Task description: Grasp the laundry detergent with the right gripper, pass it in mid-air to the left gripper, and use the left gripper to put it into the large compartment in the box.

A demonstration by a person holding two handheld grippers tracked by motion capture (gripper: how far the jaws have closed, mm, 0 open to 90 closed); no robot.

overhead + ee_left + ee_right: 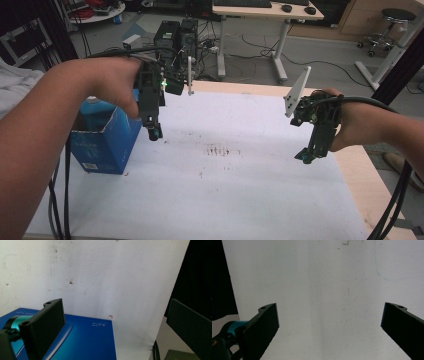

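While both hang above the white paper sheet (240, 165):
Left gripper (154, 133): jaws wide apart, empty, beside the blue cardboard box (102, 142).
Right gripper (306, 157): jaws wide apart, empty.

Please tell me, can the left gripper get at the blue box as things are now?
Probably yes. The left gripper hangs open in the air just beside the blue box, at its upper right corner, and nothing lies between them. The box's top flaps look open.
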